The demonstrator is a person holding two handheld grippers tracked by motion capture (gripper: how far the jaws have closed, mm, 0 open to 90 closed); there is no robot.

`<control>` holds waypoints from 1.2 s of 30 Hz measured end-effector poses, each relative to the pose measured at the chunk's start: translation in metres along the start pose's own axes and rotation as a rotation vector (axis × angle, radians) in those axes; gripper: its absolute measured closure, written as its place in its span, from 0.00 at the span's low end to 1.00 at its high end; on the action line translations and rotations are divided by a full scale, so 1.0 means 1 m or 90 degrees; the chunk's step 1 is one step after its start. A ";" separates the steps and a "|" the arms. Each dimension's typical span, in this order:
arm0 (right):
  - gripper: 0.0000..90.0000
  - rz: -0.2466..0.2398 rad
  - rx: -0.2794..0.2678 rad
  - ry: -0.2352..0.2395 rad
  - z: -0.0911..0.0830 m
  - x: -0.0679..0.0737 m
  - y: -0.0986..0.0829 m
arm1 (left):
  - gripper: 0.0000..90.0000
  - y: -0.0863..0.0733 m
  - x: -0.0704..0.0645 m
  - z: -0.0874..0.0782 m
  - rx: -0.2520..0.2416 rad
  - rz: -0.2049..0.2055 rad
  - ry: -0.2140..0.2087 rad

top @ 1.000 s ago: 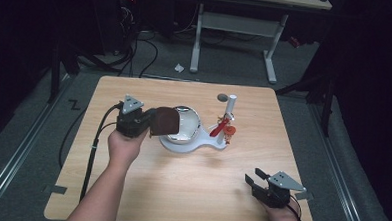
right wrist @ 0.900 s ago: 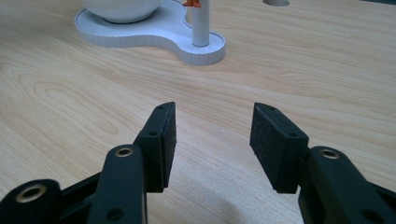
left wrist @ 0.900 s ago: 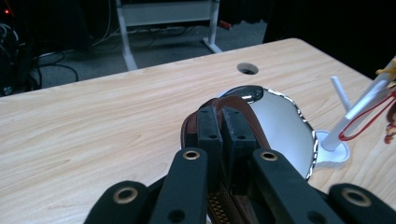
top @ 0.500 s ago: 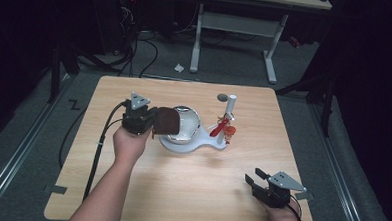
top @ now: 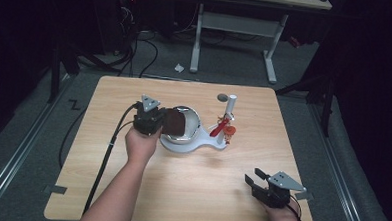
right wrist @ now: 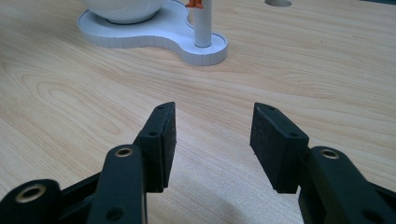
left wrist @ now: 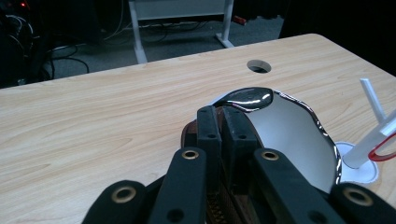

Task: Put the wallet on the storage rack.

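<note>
No readable brand or writing anywhere. Left gripper (top: 159, 120) at the left rim of a shiny metal bowl (top: 187, 124), jaws pressed together on a dark brown flat object (top: 174, 121) held over the bowl; what the brown object is, can't tell. In the left gripper view its jaws cover most of the brown object (left wrist: 189, 136), only an edge shows, and the bowl (left wrist: 299, 135) is cut by the jaws. Bowl sits on a white stand base (top: 195, 144) with an upright white post (top: 230, 108); red and orange bits (top: 222, 127) hang on the post, too small to identify. Right gripper (top: 255, 184) low at the table's near right corner, jaws apart, nothing between them, well apart from the stand (right wrist: 154, 32). Light wood table (top: 293, 135) with a round cable hole (top: 222, 97). Dark room, grey carpet floor (top: 226, 67), cables, a white desk frame (top: 238, 22) behind.
</note>
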State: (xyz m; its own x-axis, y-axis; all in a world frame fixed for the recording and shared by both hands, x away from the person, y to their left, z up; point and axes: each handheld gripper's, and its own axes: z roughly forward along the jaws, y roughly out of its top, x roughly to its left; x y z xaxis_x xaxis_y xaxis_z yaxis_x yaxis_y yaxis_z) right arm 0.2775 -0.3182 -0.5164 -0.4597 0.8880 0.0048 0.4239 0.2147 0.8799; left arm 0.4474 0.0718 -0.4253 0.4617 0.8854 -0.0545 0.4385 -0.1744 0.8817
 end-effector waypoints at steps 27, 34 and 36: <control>0.56 0.005 0.015 0.011 0.002 0.001 0.000 | 0.56 -0.002 -0.004 -0.002 -0.049 -0.014 -0.050; 0.55 0.000 0.017 0.010 0.005 0.001 0.001 | 0.42 -0.002 0.001 -0.018 -0.046 0.004 -0.059; 0.55 -0.002 0.017 0.008 0.005 0.002 0.001 | 0.41 -0.002 0.002 -0.022 -0.042 0.014 -0.067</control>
State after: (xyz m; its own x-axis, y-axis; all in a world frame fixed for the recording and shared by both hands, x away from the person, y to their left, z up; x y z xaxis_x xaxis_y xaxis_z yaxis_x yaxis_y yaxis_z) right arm 0.2809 -0.3145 -0.5180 -0.4711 0.8820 0.0080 0.4433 0.2289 0.8667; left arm 0.4304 0.0833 -0.4168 0.5500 0.8313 -0.0809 0.3776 -0.1611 0.9118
